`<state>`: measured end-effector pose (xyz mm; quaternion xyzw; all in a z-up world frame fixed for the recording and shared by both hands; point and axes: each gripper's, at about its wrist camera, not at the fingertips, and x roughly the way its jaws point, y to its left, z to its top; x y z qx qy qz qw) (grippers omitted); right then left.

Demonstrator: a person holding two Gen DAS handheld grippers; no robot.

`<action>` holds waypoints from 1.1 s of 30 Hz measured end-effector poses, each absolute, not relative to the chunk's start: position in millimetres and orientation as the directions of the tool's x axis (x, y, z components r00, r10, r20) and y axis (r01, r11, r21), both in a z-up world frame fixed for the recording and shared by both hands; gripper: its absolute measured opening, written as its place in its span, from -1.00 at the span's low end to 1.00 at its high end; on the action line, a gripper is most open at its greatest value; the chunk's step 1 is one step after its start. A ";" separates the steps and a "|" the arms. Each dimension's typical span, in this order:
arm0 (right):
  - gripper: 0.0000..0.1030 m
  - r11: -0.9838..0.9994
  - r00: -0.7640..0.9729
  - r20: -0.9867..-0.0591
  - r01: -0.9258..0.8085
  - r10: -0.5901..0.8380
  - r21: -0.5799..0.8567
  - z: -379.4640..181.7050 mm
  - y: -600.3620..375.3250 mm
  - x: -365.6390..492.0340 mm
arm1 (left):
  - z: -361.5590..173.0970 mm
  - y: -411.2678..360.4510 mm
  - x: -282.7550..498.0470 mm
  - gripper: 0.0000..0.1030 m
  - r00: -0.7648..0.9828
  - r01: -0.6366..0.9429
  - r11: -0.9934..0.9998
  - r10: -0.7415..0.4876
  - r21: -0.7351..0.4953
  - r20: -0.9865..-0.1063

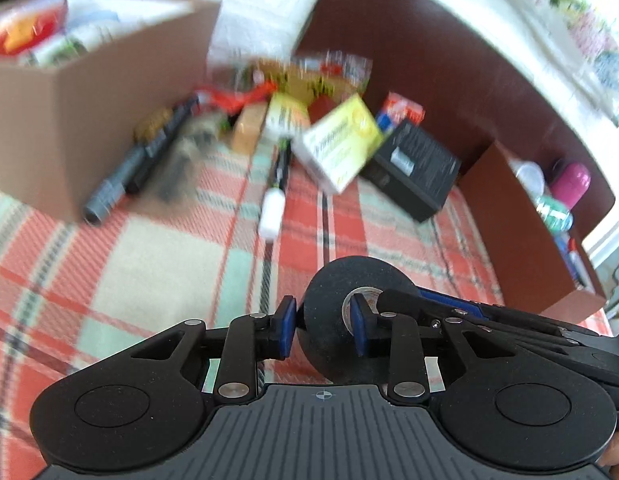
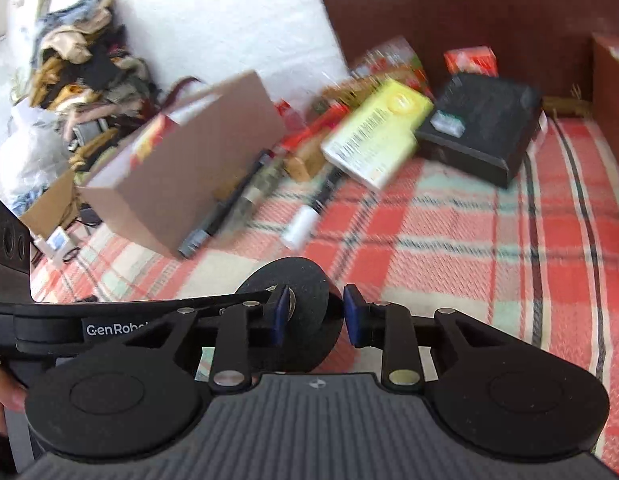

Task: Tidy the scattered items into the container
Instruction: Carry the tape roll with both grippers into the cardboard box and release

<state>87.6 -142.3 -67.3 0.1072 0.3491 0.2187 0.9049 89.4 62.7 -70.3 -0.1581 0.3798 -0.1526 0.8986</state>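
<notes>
A black tape roll [image 1: 329,288] hangs above the plaid blanket [image 1: 149,264], and both grippers grip it. My left gripper [image 1: 322,330] is shut on its wall, one pad outside and one in the hole. The right gripper's fingers [image 1: 401,300] reach into the hole from the right. In the right wrist view my right gripper [image 2: 315,316] pinches the tape roll [image 2: 305,280] the same way, with the left gripper's fingers [image 2: 229,304] coming in from the left. The cardboard box [image 1: 89,120] [image 2: 197,160] stands at the far left with several items inside.
Loose on the blanket lie a yellow-white carton [image 1: 341,140], a black box [image 1: 413,168], a white-capped pen [image 1: 275,192], a grey marker [image 1: 125,176] and a red box [image 1: 401,108]. A brown headboard [image 1: 429,60] rises behind. Bottles [image 1: 549,184] fill a side shelf. Clothes [image 2: 81,68] pile up at the left.
</notes>
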 end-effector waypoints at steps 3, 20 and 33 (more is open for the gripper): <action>-0.37 0.868 0.677 -0.543 -0.374 0.497 0.327 -43.9 -129.1 86.6 | -46.5 76.1 80.2 -0.47 0.716 0.148 0.912 -0.365 -0.381 -0.595; -0.37 0.751 0.619 -0.445 -0.619 0.647 0.229 45.4 19.4 170.2 | 24.6 219.7 117.4 -0.47 0.866 -0.017 0.918 -0.184 -0.396 -0.464; -0.34 0.697 0.532 -0.479 -0.657 0.699 0.288 18.0 104.5 254.4 | 2.7 314.5 177.7 0.20 0.839 -0.148 0.894 -0.113 -0.423 -0.532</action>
